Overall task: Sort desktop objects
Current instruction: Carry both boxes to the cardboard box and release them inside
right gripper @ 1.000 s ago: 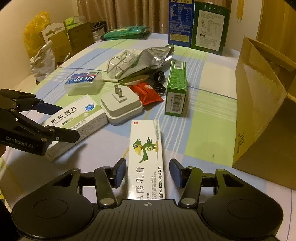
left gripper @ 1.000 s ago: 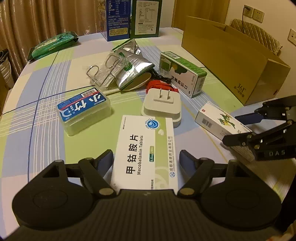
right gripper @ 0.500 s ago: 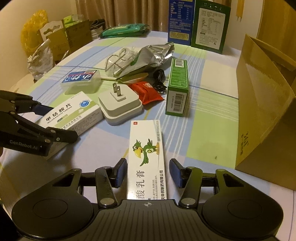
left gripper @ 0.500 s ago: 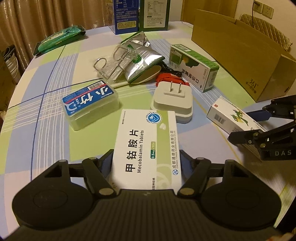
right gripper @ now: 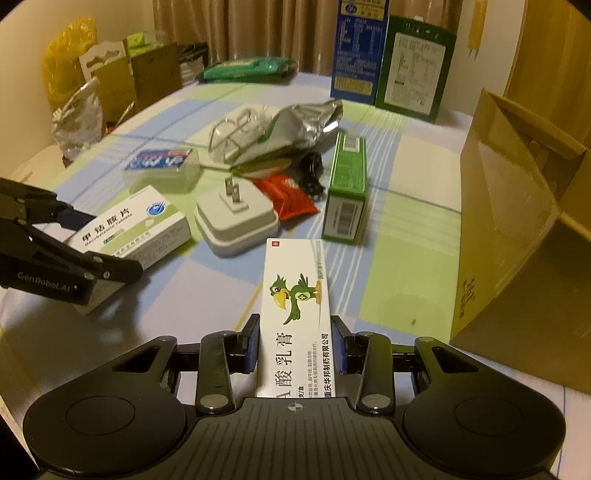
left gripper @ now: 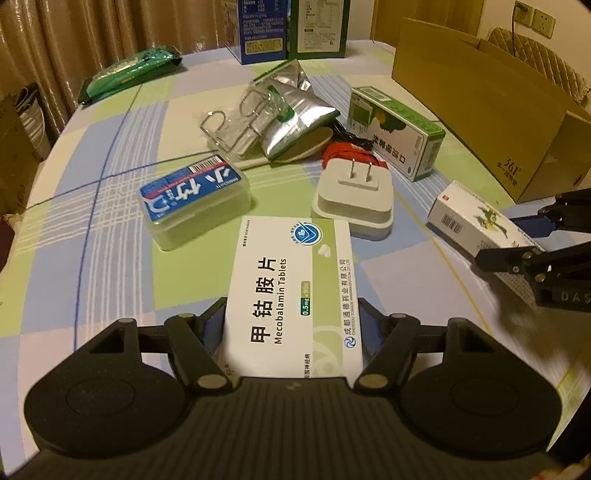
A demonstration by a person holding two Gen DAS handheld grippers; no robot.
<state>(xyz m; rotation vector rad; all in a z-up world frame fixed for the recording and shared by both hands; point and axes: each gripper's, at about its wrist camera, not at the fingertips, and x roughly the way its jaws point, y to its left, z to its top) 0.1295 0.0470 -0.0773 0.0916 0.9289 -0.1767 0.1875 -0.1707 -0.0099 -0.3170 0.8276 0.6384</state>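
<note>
We look across the checked tablecloth [left gripper: 110, 206], and the biggest thing on it is the cardboard box [left gripper: 491, 110], open-topped, at two o'clock from the left gripper [left gripper: 293, 325]; its far end runs off the frame. Behind the clutter at twelve o'clock stand a blue carton [left gripper: 262, 29] and a green carton [left gripper: 319, 27], both cut off at the top.

Now the left gripper: the Mecobalamin tablet box [left gripper: 291, 295] lies flat on the cloth, lengthwise between the jaws, near end tucked under the gripper body. We see the pads pressed against both long sides, so it is pinching that box.

Over to the right gripper [right gripper: 295, 345]: the parrot ointment box [right gripper: 295, 306] lies between its blue pads, pointing away towards twelve o'clock. The jaws are closing, and the pads look to be meeting the box's sides. From the left wrist view the same box [left gripper: 476, 225] sits at three o'clock, its near end hidden behind the right gripper's fingers [left gripper: 517, 254].

Just beyond the tablet box, at one o'clock, sits the white plug adapter [left gripper: 354, 195], prongs up; at eleven o'clock, the clear floss case [left gripper: 194, 201]. The green medicine box [left gripper: 397, 133] lies near the cardboard box. The foil pouch [left gripper: 291, 118] overlaps clear plastic packaging [left gripper: 232, 125] we cannot identify, and a red packet [right gripper: 291, 195] is half hidden behind the adapter.
</note>
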